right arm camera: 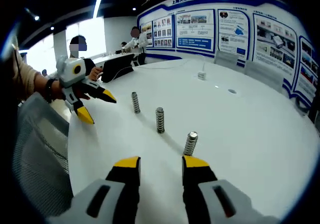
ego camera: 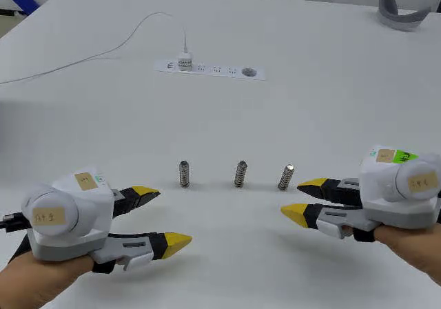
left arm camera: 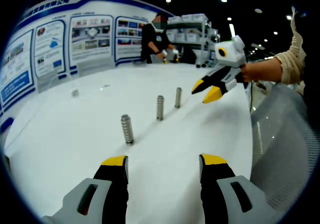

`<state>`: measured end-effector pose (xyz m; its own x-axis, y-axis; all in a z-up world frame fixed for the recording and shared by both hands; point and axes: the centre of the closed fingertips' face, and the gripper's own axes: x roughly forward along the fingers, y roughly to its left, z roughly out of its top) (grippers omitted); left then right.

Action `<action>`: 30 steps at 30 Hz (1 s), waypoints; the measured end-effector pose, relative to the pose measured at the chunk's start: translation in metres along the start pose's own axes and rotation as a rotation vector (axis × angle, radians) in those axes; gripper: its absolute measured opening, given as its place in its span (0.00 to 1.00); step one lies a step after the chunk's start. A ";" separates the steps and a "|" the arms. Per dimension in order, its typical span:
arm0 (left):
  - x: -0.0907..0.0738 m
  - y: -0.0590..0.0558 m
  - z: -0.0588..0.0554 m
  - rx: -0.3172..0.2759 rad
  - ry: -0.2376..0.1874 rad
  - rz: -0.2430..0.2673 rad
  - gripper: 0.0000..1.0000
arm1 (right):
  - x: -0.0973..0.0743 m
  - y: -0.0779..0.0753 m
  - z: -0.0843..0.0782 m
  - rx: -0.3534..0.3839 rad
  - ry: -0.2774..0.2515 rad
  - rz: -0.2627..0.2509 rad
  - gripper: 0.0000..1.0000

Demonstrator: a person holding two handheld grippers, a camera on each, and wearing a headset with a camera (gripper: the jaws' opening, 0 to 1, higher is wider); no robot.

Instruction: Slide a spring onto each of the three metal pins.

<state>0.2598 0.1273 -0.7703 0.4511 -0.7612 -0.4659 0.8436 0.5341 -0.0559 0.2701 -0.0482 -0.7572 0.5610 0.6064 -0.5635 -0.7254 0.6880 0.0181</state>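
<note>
Three metal pins stand in a row on the white table, each with a spring around it: left pin [ego camera: 184, 174], middle pin [ego camera: 240, 174], right pin [ego camera: 286, 177]. My left gripper [ego camera: 162, 216] rests low at the front left, open and empty, its yellow tips pointing at the left pin [left arm camera: 127, 129]. My right gripper [ego camera: 303, 198] is open and empty just right of the right pin [right arm camera: 190, 143]. The middle pin [left arm camera: 160, 107] [right arm camera: 160, 119] and the far pin [left arm camera: 178, 97] [right arm camera: 135, 102] line up beyond. Each gripper view shows the other gripper [left arm camera: 207, 89] [right arm camera: 96, 105] across the row.
A white power strip [ego camera: 209, 68] with a plugged charger and cable lies further back on the table [ego camera: 103, 130]. A grey headset [ego camera: 403, 14] sits at the far right corner. People stand in the background by wall posters. A mesh chair [right arm camera: 35, 149] is beside the table.
</note>
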 end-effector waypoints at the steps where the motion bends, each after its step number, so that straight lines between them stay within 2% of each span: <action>1: 0.000 0.000 0.000 -0.001 0.001 0.000 0.58 | -0.001 0.000 -0.001 0.001 -0.002 0.001 0.37; 9: -0.002 0.002 -0.002 -0.007 0.001 0.007 0.58 | -0.007 0.001 -0.010 -0.018 0.009 0.005 0.46; 15: -0.003 0.002 -0.002 -0.009 0.000 0.010 0.58 | -0.011 -0.002 -0.009 0.004 -0.027 -0.009 0.53; 30: -0.004 0.001 -0.006 -0.010 0.007 0.017 0.58 | -0.012 0.001 -0.011 0.000 -0.052 -0.025 0.64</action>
<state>0.2568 0.1335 -0.7738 0.4635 -0.7492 -0.4731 0.8325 0.5511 -0.0571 0.2583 -0.0598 -0.7593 0.5986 0.6089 -0.5205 -0.7112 0.7030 0.0045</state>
